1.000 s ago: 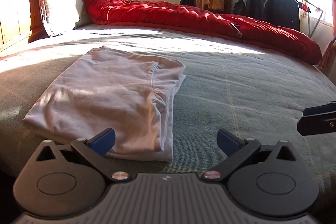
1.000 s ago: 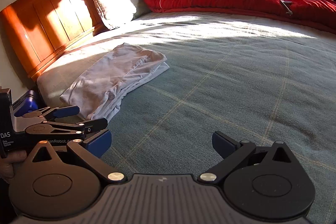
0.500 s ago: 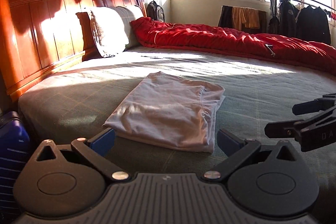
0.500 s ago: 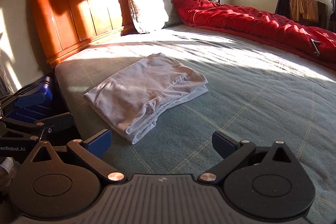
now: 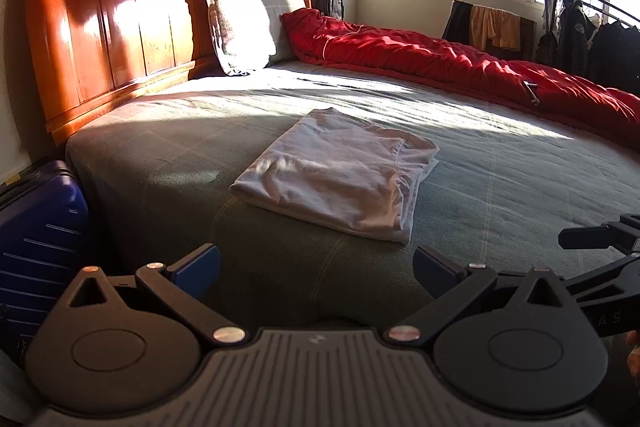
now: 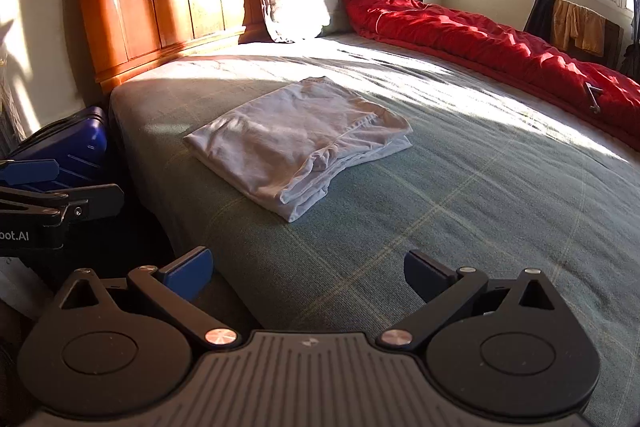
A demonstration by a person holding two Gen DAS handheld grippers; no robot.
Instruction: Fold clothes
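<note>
Sunlit bed (image 5: 160,163) carries the folded shirt (image 5: 340,179) mid-frame; I judge folding done. Both jaws gape wide, empty. Next, I'd fetch another garment.

A wooden headboard (image 5: 132,27) stands at ten o'clock with a pillow (image 5: 248,27) against it, a red quilt (image 5: 460,63) stretching toward two o'clock and a blue suitcase (image 5: 36,243) at eight o'clock.
</note>
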